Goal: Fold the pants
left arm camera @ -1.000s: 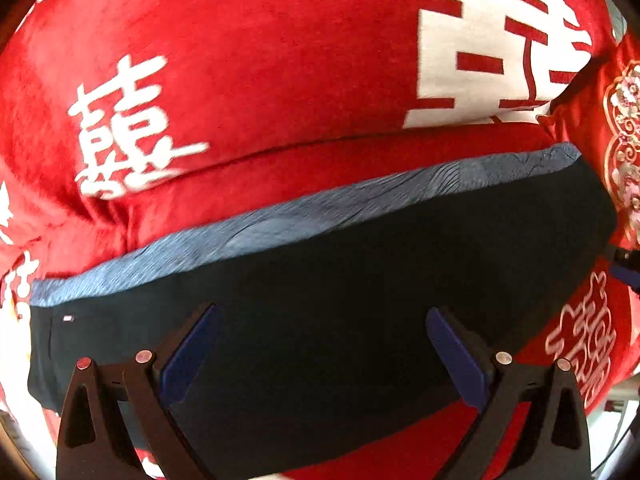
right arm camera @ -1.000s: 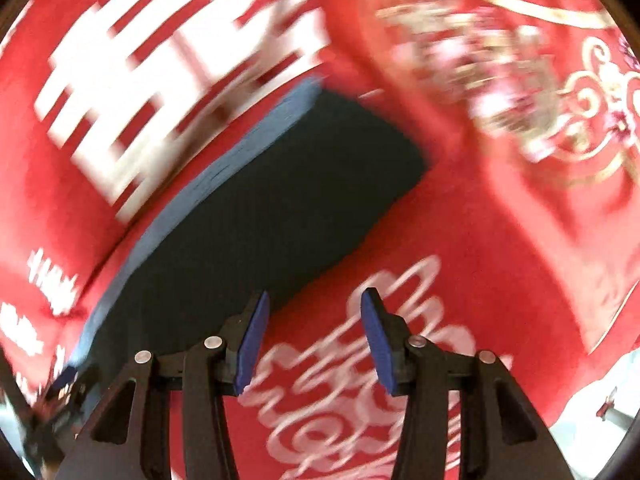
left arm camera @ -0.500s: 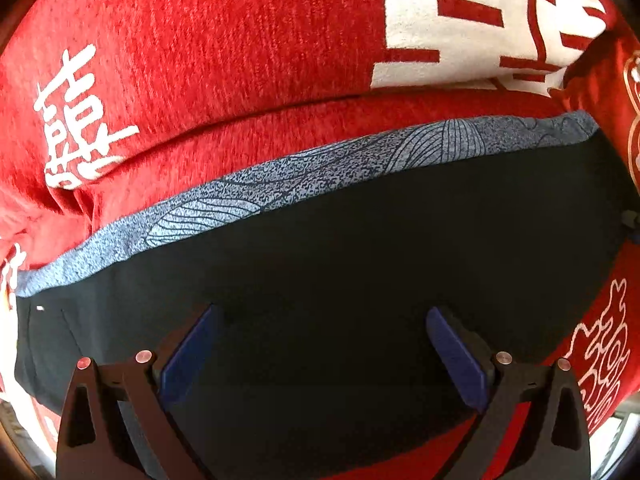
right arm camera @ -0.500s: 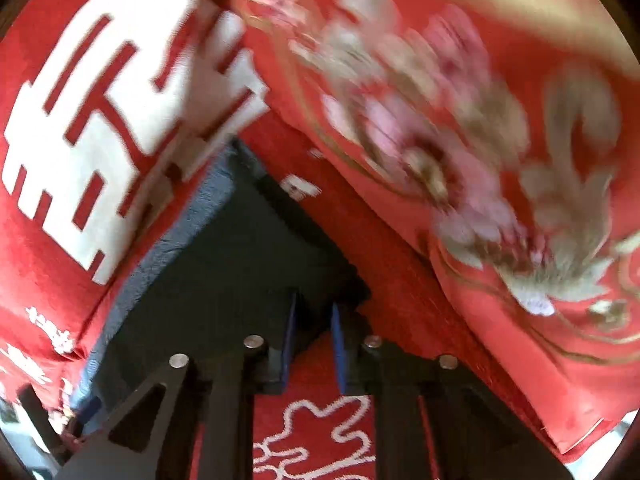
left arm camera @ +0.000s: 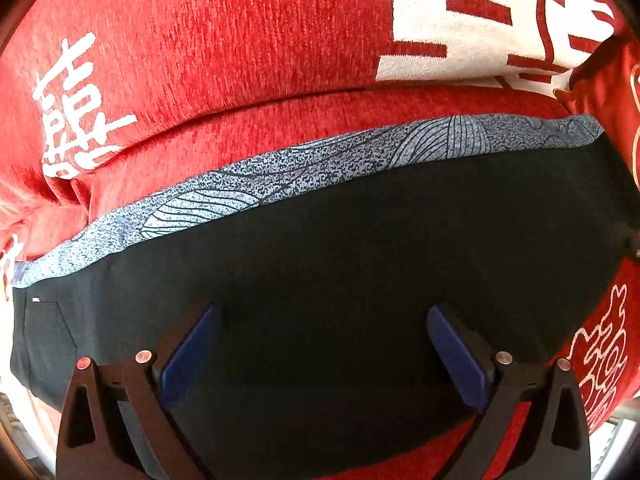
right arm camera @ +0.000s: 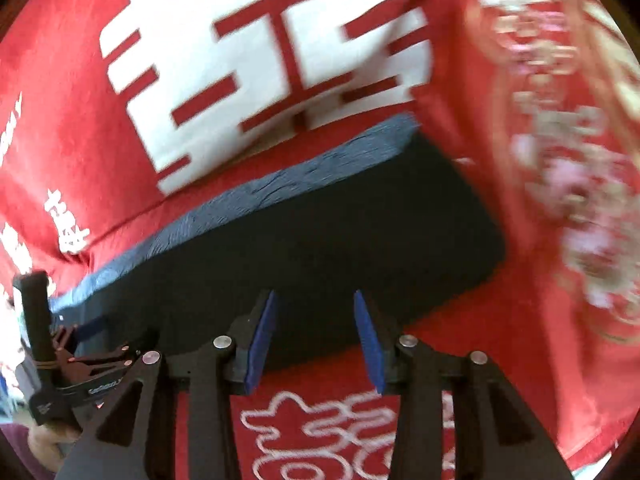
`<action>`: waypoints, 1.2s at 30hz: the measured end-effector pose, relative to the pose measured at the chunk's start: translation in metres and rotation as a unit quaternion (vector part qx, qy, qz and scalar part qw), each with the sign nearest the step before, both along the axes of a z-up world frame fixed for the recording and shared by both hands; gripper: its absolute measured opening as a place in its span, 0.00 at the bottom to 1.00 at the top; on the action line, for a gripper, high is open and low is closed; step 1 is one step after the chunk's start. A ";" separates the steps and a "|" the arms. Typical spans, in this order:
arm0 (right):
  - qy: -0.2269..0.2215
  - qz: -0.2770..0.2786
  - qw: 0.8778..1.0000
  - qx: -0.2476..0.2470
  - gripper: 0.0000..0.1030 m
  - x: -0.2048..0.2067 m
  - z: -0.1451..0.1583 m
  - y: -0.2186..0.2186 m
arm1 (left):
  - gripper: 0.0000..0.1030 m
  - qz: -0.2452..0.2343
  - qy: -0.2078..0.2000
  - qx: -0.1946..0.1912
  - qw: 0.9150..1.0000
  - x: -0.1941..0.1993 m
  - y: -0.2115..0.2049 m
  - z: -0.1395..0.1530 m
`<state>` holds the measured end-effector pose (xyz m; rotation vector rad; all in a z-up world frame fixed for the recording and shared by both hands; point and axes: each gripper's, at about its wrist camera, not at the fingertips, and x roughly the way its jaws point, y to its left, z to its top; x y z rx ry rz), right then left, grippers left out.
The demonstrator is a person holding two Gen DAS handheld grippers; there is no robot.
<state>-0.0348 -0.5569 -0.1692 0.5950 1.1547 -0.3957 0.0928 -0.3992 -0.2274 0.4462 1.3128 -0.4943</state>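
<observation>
The left gripper (left arm camera: 322,344) is wide open over the dark pants (left arm camera: 340,272) and holds nothing. The right gripper (right arm camera: 314,328) is partly open, also with nothing between its pads — it hovers at the near edge of the pants. The pants lie flat on a red blanket (left arm camera: 240,40), grey patterned band (left arm camera: 320,164) on the far side. A red embroidered pillow (right arm camera: 560,160) lies just beside them.

Red blanket (left arm camera: 248,40) – dark pants (left arm camera: 340,264) on it
</observation>
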 end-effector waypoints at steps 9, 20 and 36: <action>0.020 -0.054 0.998 0.021 0.44 -0.041 0.003 -0.024 | 1.00 0.008 0.015 0.007 1.000 0.003 0.001 -0.005; -0.011 -0.109 0.980 0.169 0.53 -0.090 -0.017 -0.021 | 1.00 0.022 0.026 0.018 0.999 0.008 -0.006 -0.009; -0.093 -0.153 0.958 0.224 0.53 -0.103 -0.030 -0.045 | 1.00 0.017 0.026 -0.003 1.000 0.000 -0.034 0.007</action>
